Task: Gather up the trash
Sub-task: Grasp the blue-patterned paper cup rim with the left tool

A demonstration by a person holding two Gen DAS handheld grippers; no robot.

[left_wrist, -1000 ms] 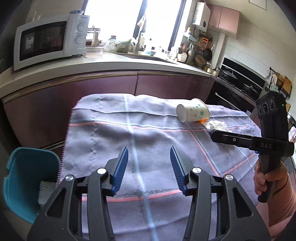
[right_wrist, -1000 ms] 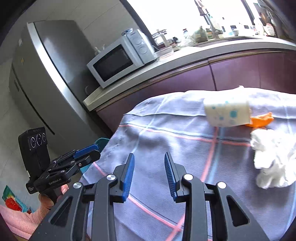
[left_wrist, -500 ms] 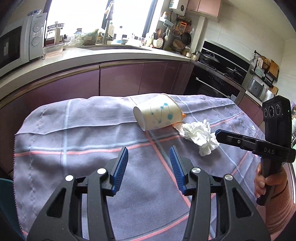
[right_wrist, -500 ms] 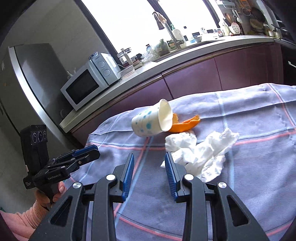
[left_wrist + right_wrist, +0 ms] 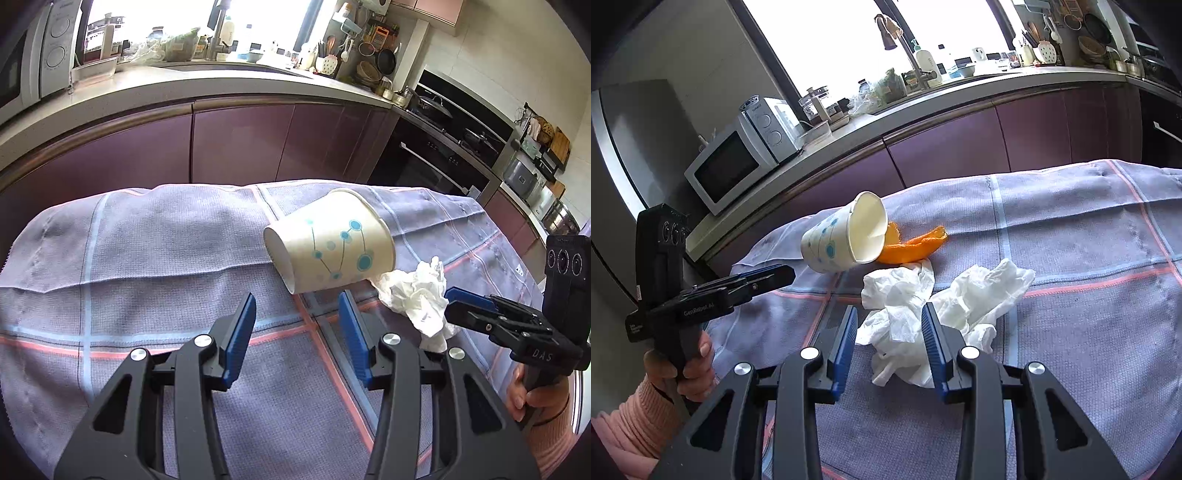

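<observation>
A white paper cup with blue dots [image 5: 332, 243] lies on its side on the purple checked cloth [image 5: 147, 258]; it also shows in the right wrist view [image 5: 842, 236]. A crumpled white tissue [image 5: 417, 295] lies just right of it, and shows large in the right wrist view [image 5: 923, 299]. An orange peel [image 5: 912, 245] lies behind the cup. My left gripper [image 5: 297, 314] is open, just short of the cup. My right gripper [image 5: 889, 325] is open, its jaws on either side of the near part of the tissue.
A kitchen counter [image 5: 184, 81] with a microwave [image 5: 738, 166], sink and bottles runs behind the table. An oven and stove [image 5: 443, 147] stand at the right. The cloth's far edge drops toward the purple cabinets [image 5: 240, 140].
Both grippers have moved forward toward the trash: the cup now lies just ahead of the left one, the tissue between the right jaws. The teal bin has left view.
</observation>
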